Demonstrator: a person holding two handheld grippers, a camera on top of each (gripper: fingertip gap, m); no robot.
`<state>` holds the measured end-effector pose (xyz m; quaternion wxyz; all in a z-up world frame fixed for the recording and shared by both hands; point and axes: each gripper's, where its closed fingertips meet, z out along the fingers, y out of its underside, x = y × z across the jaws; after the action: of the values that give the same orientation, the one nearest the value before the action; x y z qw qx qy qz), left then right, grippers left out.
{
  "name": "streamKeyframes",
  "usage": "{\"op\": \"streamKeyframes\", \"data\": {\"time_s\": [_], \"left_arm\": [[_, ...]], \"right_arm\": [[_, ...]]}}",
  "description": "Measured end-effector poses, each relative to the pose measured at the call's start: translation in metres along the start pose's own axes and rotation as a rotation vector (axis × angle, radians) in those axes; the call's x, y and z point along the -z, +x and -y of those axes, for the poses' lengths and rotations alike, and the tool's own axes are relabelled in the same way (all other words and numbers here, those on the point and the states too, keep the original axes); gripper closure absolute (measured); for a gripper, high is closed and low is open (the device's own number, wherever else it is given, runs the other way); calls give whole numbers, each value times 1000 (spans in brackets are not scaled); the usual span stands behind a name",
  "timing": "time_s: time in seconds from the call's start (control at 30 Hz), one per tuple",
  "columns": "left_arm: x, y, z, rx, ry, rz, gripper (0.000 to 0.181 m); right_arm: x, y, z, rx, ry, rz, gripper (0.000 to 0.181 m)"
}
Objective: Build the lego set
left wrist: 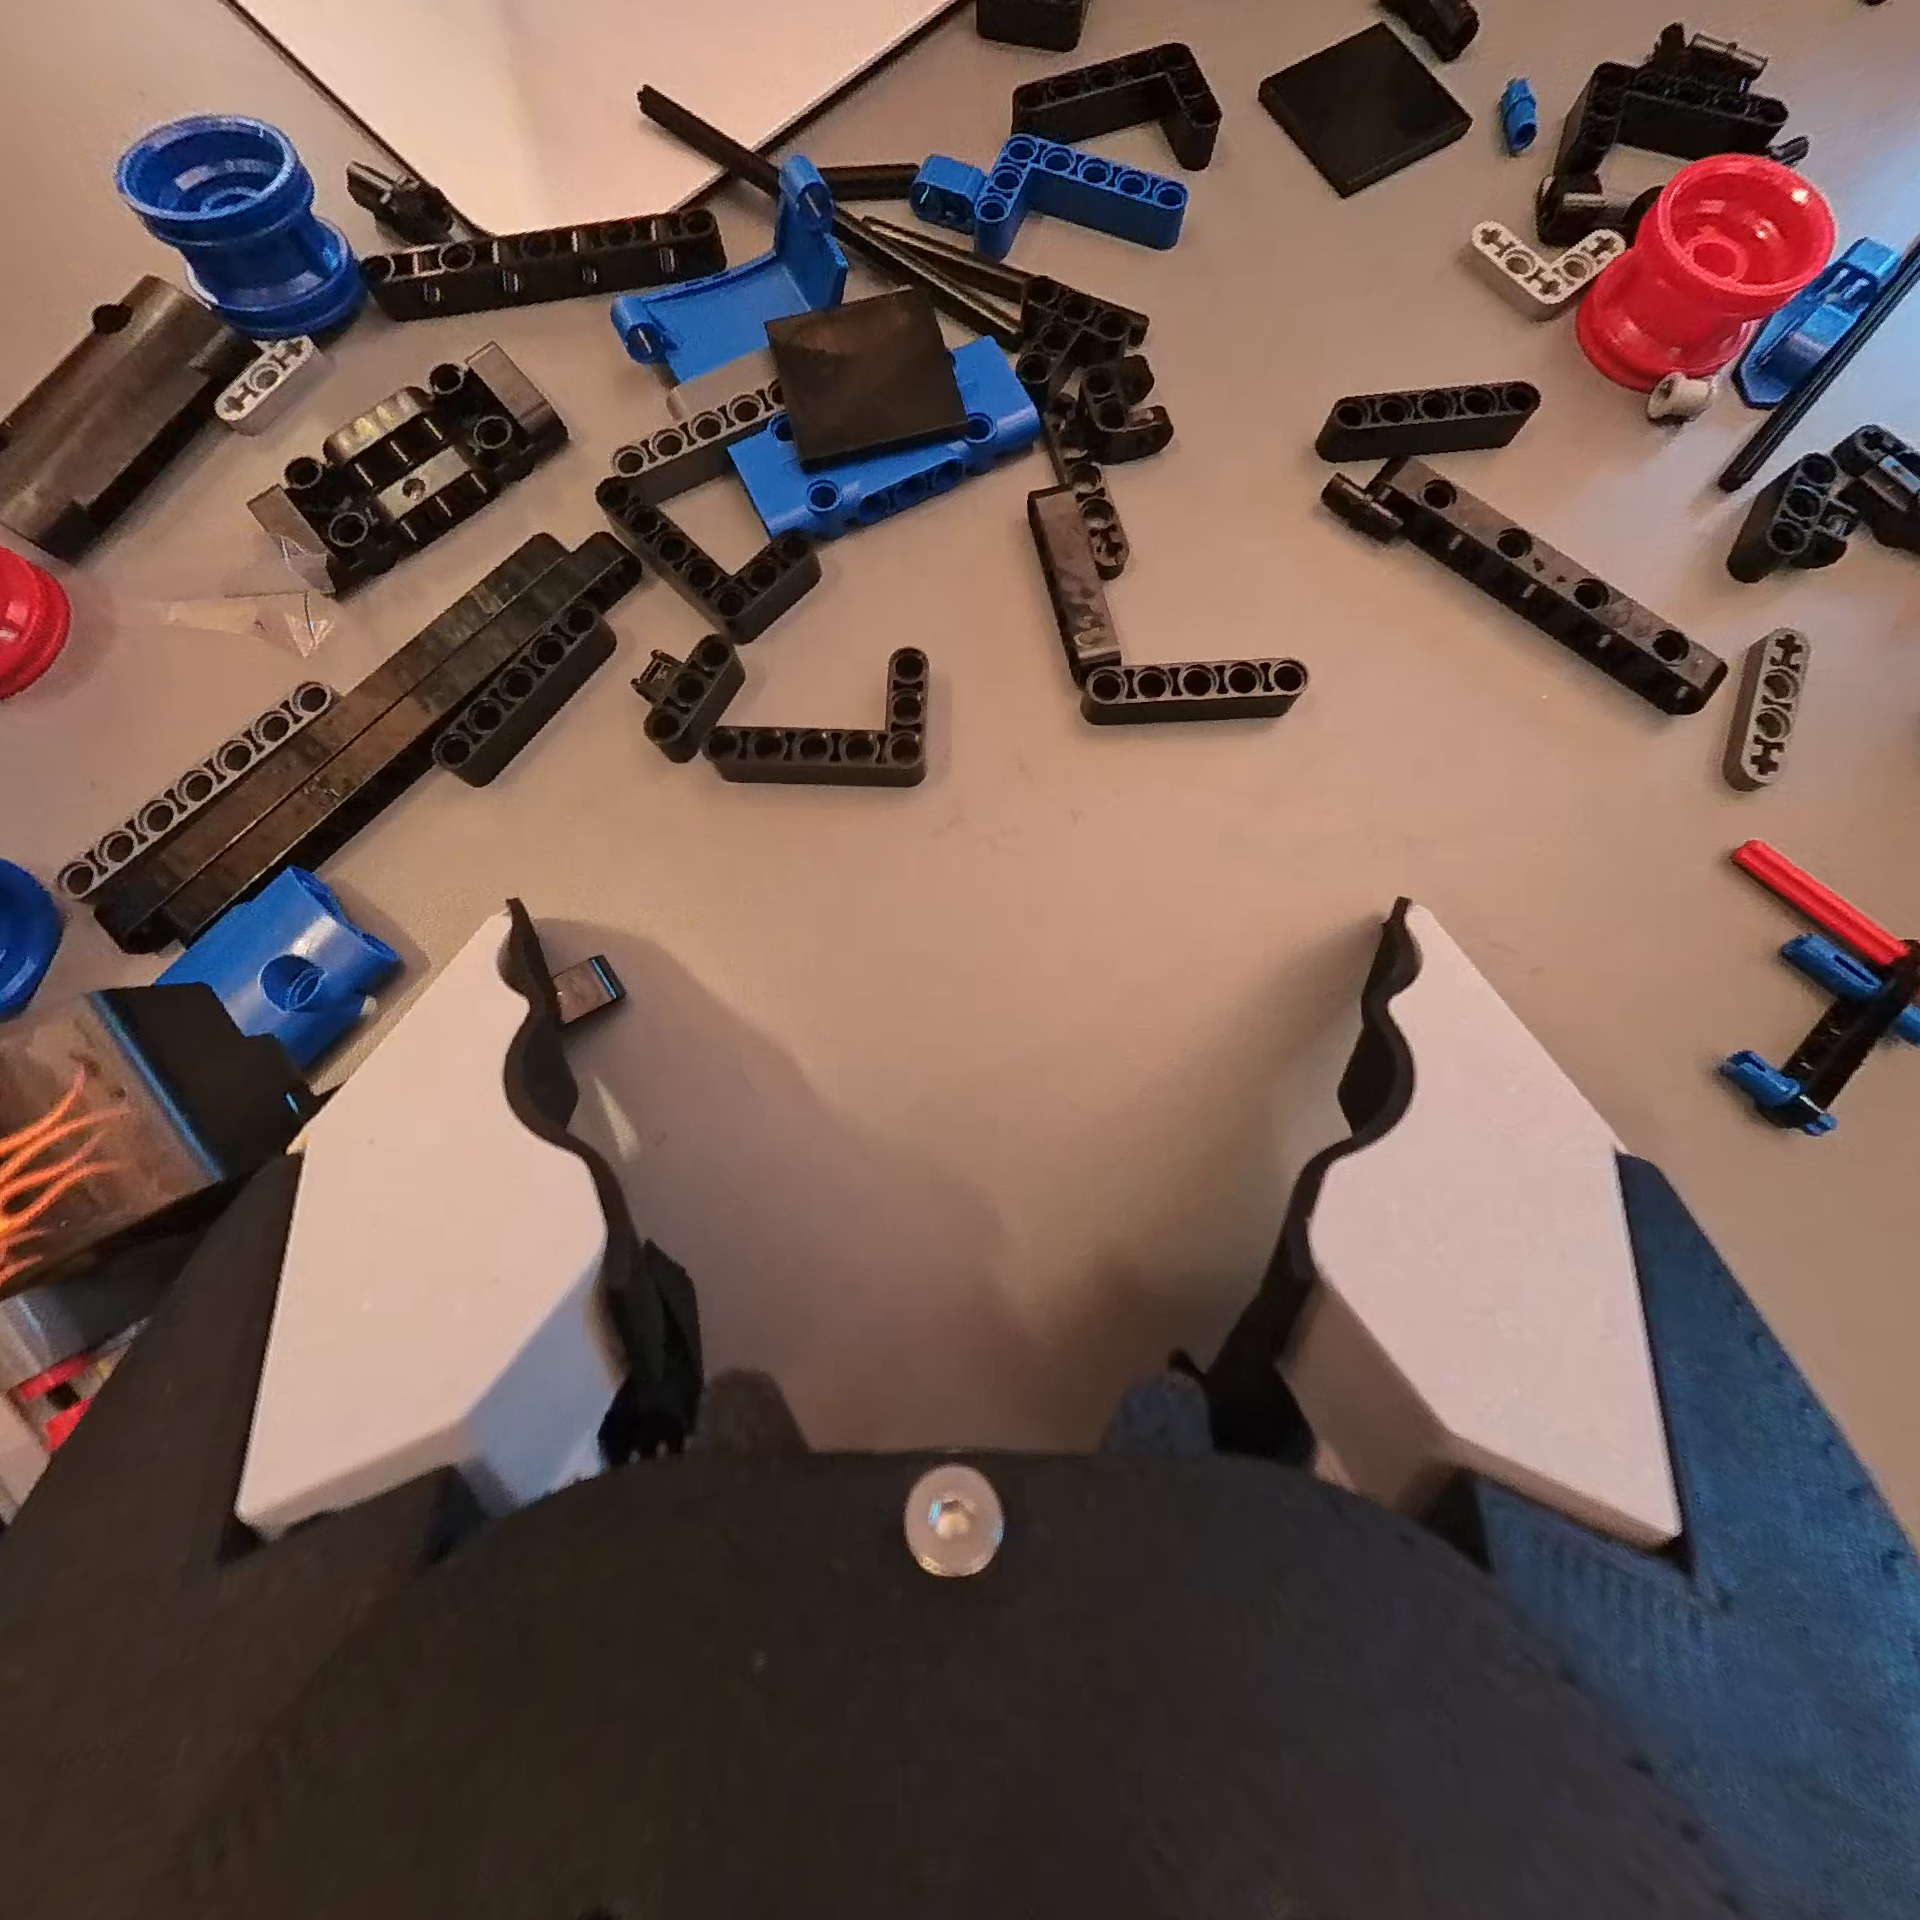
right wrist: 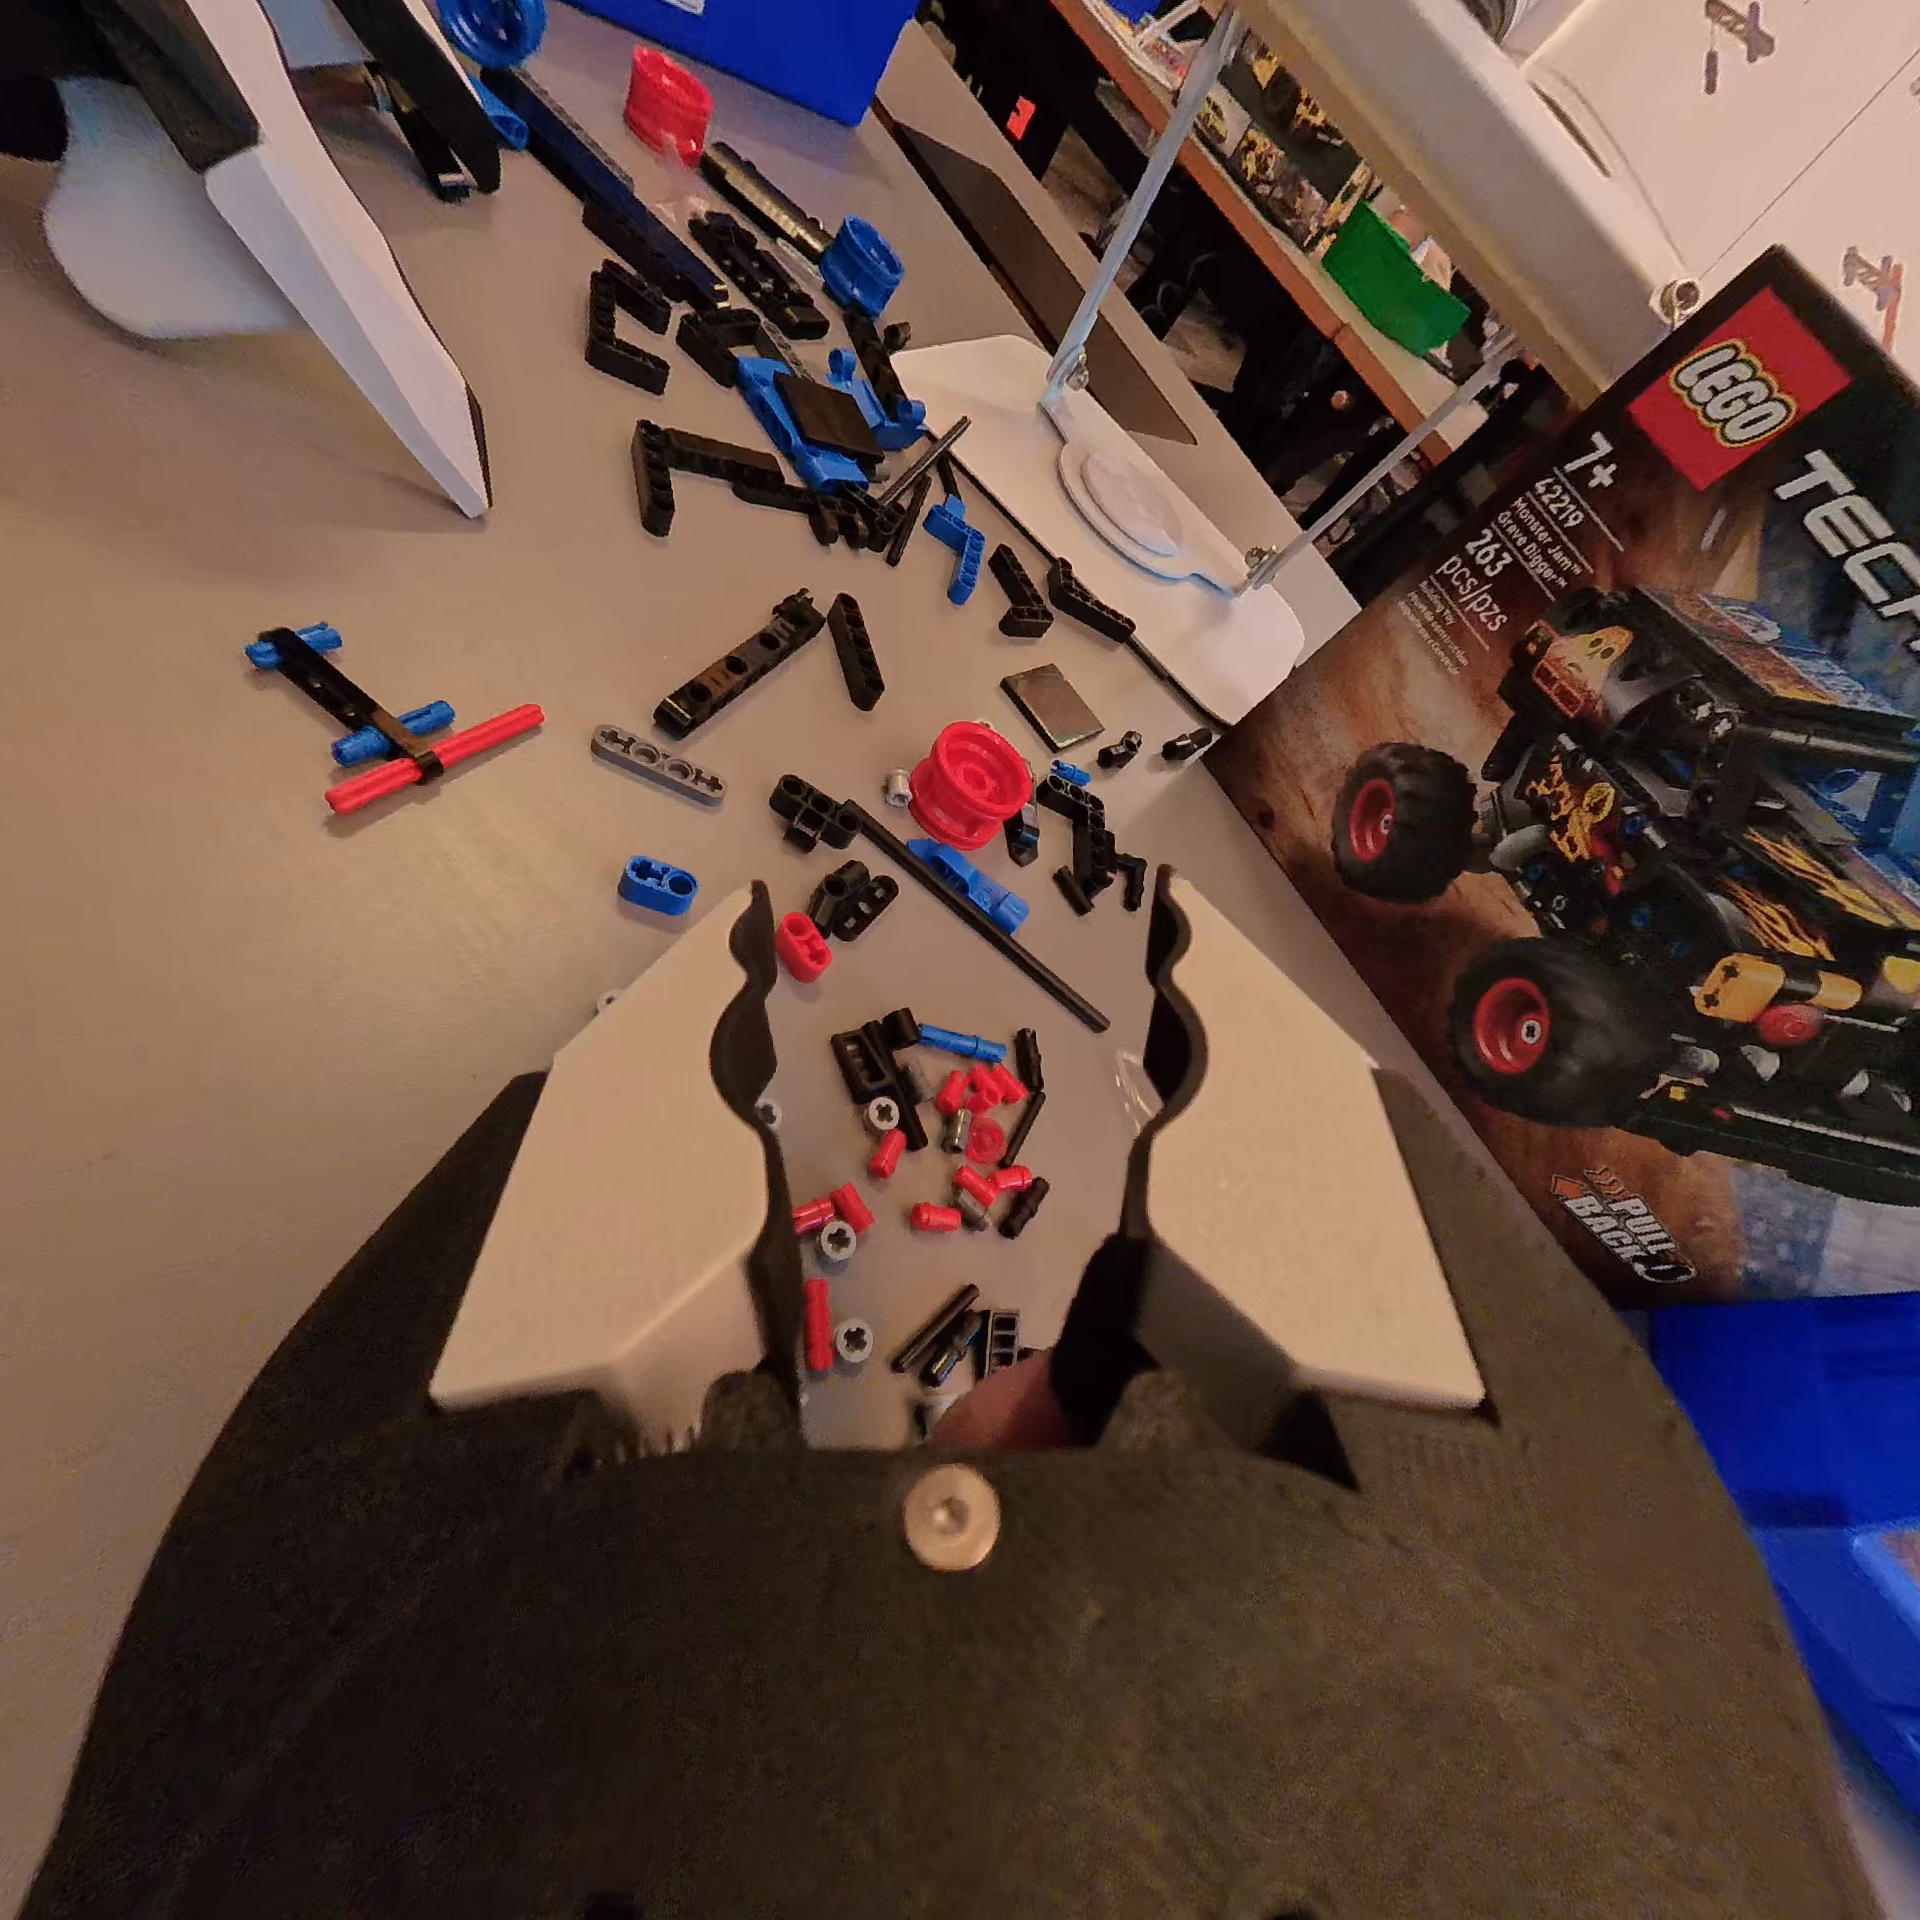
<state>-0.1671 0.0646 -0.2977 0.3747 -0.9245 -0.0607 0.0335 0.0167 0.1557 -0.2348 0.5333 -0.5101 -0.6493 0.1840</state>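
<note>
Loose Lego Technic parts lie across a grey table [left wrist: 987,862]. My left gripper [left wrist: 956,914] is open and empty above bare table, with black beams [left wrist: 821,743] and blue panels [left wrist: 883,457] beyond its tips. A small black piece [left wrist: 587,987] lies by its left fingertip. My right gripper [right wrist: 961,894] is open and empty over a pile of small red, black and grey pins [right wrist: 935,1153]. A small assembly of a black beam, blue pins and a red axle [right wrist: 400,732] lies to its left; it also shows in the left wrist view [left wrist: 1839,987]. The left gripper's white finger [right wrist: 353,281] shows far off.
The set's box [right wrist: 1621,831] stands at the right. A white lamp base [right wrist: 1122,509] sits behind the parts. Red wheel hubs [left wrist: 1704,275] [right wrist: 971,784] and a blue hub [left wrist: 239,223] lie among the beams. A white sheet [left wrist: 582,83] lies at the far edge.
</note>
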Motion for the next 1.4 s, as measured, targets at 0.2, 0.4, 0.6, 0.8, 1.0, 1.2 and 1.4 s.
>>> {"op": "streamKeyframes", "data": {"time_s": [0.2,0.4,0.6,0.8,1.0,1.2,1.4], "left_arm": [[0,0,0,0,0,0,33],[0,0,0,0,0,0,33],[0,0,0,0,0,0,33],[0,0,0,0,0,0,33],[0,0,0,0,0,0,33],[0,0,0,0,0,0,33],[0,0,0,1,0,0,33]], "right_arm": [[5,2,16,11,55,-11,113],[17,2,79,-145,250,-19,114],[17,-38,145,-162,410,61,112],[15,-55,148,-124,416,93,112],[19,-50,140,-148,418,71,113],[14,-55,136,-141,405,99,113],[13,-61,134,-119,392,119,112]]}}
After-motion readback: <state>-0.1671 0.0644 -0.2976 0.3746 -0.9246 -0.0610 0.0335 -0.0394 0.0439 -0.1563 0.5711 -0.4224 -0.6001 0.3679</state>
